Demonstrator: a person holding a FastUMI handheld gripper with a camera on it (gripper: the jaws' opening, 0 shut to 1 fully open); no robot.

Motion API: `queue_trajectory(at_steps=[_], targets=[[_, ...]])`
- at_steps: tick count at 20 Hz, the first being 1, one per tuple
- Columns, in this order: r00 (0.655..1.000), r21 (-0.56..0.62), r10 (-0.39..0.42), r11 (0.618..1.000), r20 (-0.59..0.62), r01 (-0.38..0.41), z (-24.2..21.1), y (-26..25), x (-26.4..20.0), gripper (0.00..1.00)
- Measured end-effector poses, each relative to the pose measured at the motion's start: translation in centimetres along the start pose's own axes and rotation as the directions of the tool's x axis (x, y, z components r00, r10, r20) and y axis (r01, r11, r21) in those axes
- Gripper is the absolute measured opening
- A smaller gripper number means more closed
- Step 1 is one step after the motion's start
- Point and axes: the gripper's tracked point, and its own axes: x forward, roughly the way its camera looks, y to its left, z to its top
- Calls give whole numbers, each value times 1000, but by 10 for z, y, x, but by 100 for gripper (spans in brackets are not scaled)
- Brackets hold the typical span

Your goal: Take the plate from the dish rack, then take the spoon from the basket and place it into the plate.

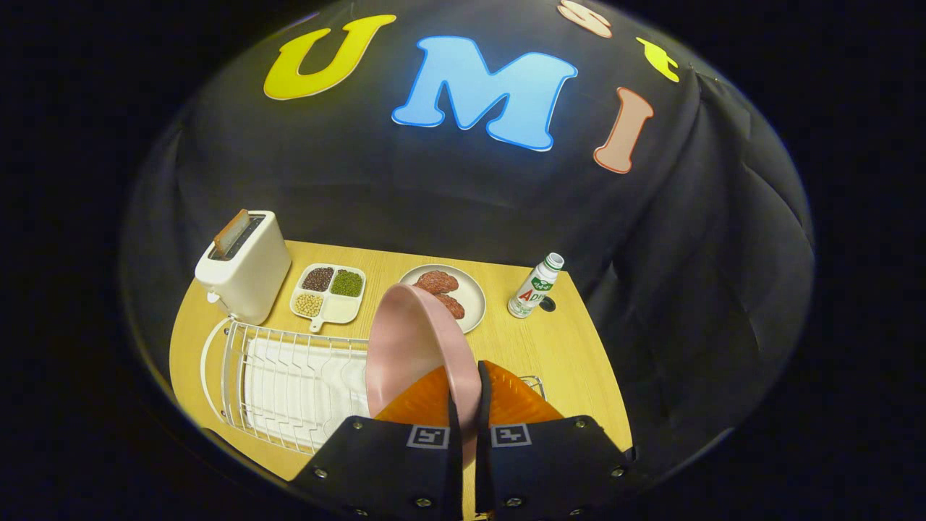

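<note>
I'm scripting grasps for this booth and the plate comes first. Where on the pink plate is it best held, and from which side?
By the rim, edge-on from above. The pink plate stands on edge over the dish rack, so its thin rim is what fits between two fingers. The gripper already has it there, one finger on each face, seemingly pressing.
</note>
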Motion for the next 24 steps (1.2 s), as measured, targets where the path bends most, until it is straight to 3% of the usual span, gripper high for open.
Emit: queue_trajectory(at_steps=[11, 20, 24], targets=[[984, 58, 179, 982, -5, -179, -61, -65, -43, 7], [923, 101, 374, 926, -92, -365, -161, -78, -57, 7], [904, 128, 400, 914, -151, -384, -208, -80, -51, 7]])
